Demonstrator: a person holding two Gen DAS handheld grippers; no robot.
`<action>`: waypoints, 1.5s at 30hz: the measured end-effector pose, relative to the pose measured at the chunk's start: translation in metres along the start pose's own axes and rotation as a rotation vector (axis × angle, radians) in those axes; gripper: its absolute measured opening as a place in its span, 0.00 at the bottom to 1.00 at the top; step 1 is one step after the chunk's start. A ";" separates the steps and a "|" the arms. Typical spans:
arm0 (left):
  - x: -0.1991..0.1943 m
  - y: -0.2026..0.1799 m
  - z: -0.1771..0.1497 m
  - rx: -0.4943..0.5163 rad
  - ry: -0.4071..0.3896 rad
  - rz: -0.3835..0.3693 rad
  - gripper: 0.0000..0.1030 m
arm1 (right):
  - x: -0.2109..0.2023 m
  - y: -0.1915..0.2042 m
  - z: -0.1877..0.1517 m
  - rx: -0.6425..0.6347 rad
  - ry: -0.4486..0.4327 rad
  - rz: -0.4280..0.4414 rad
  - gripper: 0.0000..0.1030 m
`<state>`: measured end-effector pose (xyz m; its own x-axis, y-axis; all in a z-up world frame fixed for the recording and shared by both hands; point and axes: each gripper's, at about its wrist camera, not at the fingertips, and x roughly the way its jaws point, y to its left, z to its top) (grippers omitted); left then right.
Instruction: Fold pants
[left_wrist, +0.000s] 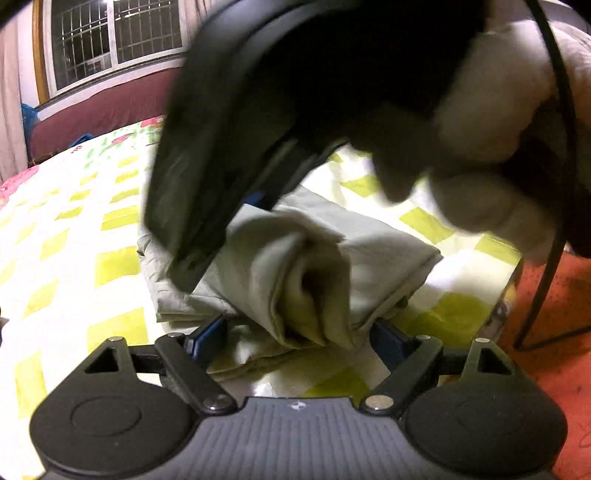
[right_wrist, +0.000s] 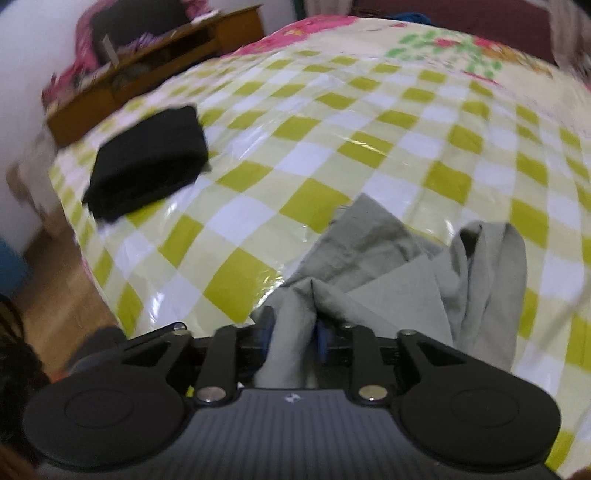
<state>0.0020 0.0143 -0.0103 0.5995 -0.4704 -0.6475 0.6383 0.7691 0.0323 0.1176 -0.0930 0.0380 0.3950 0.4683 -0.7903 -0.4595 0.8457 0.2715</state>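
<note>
Right gripper (right_wrist: 293, 338) clamped on a bunched fold of grey-green pants (right_wrist: 399, 273), lying partly folded on the checked yellow-green cover (right_wrist: 332, 122) of a bed. Left gripper (left_wrist: 299, 338) spread wide, straddling the folded bundle w/o gripping. Black folded item (right_wrist: 147, 158) sits well apart.

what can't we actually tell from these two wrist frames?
- Left wrist view: the right gripper, dark and motion-blurred, covers much of the grey pants; its fingertips cannot be made out.
- Left wrist view: left gripper jaws stand open; whether they touch the cloth is unclear.
- Right wrist view: blurred; the pants' full fold is cut off by the gripper body.
- Black folded item: too smeared to identify.
</note>
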 end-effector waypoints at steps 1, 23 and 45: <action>-0.001 0.000 0.001 -0.001 -0.004 -0.001 0.94 | -0.009 -0.008 -0.003 0.030 -0.015 0.002 0.31; -0.015 -0.002 0.011 0.003 -0.057 0.130 0.94 | -0.016 -0.142 -0.101 0.979 -0.269 0.482 0.49; 0.003 -0.014 0.041 0.008 0.010 -0.010 0.61 | -0.109 -0.166 -0.079 0.881 -0.496 0.311 0.08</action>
<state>0.0143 -0.0159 0.0185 0.5885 -0.4737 -0.6551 0.6479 0.7610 0.0317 0.0881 -0.3049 0.0353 0.7313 0.5802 -0.3586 0.0644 0.4646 0.8832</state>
